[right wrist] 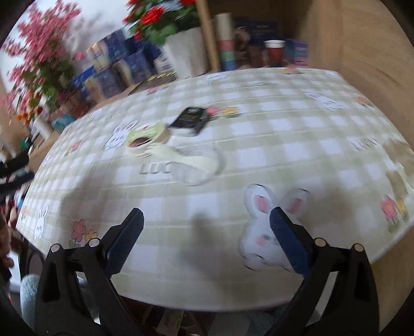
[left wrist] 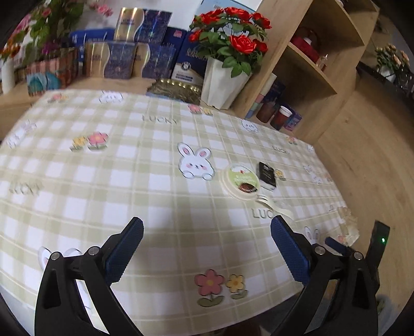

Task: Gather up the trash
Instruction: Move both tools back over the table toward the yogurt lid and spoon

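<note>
Both grippers' fingers spread, empty; only the left view shows the wooden shelf (left wrist: 310,64) clearly.

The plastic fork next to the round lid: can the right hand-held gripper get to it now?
Probably yes. The right hand-held gripper is open, and only bare tablecloth lies between it and the plastic fork.

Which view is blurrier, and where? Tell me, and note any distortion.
Right wrist view is blurrier: the cup, black packet and flowers are streaked by motion, though the right gripper stays sharp. Left wrist view is only mildly soft: cup and fork are readable. Both views bow the table edges with fisheye curvature.
</note>
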`<state>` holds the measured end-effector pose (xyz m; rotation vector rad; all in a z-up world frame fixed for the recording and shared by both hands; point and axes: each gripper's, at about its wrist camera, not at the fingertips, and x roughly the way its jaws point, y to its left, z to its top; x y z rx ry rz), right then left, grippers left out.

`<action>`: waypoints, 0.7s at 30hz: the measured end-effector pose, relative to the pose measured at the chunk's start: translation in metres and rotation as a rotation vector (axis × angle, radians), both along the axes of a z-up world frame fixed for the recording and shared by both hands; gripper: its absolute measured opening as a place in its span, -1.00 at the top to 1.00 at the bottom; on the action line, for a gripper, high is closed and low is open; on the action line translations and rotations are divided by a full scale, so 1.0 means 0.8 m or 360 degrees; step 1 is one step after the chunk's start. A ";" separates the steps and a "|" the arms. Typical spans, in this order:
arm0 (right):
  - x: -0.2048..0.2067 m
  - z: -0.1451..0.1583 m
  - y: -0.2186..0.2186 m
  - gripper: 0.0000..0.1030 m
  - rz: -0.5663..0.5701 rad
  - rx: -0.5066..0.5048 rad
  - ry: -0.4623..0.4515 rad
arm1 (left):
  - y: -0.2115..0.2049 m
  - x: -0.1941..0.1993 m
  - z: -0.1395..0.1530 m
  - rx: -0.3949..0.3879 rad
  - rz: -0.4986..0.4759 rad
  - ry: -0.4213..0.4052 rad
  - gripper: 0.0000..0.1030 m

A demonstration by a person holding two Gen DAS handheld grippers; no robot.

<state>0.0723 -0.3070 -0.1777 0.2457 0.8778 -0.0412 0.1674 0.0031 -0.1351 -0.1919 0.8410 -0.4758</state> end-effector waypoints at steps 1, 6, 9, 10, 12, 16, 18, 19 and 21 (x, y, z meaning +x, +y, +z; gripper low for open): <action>0.010 -0.002 0.010 -0.82 0.0071 -0.0008 0.0046 | 0.004 0.000 0.000 -0.0006 -0.0001 -0.0002 -0.87; 0.009 0.002 0.031 -0.76 0.0199 -0.0050 0.0004 | 0.014 0.008 -0.021 -0.0026 0.0041 0.0081 -0.87; 0.017 -0.003 0.031 -0.65 0.0221 -0.0026 0.0024 | 0.020 0.004 -0.027 -0.0057 0.0067 0.0075 -0.87; 0.020 -0.004 0.031 -0.61 0.0227 -0.0031 0.0029 | 0.023 0.002 -0.029 -0.0070 0.0076 0.0076 -0.87; 0.032 -0.003 0.033 -0.58 0.0258 -0.0058 0.0026 | 0.027 0.001 -0.034 -0.0068 0.0094 0.0081 -0.87; 0.062 0.009 0.043 -0.48 0.0383 -0.0228 -0.0048 | 0.025 0.016 -0.041 -0.0015 0.0106 0.0091 -0.87; 0.087 0.008 0.047 -0.38 0.0480 -0.0319 -0.0031 | 0.019 0.027 -0.041 -0.0015 0.0115 0.0085 -0.87; 0.100 0.005 0.048 -0.23 0.0520 -0.0364 0.0000 | 0.017 0.032 -0.039 -0.0025 0.0112 0.0077 -0.87; 0.121 -0.002 0.050 -0.05 0.0598 -0.0415 0.0058 | 0.008 0.039 -0.033 -0.0035 0.0093 0.0059 -0.87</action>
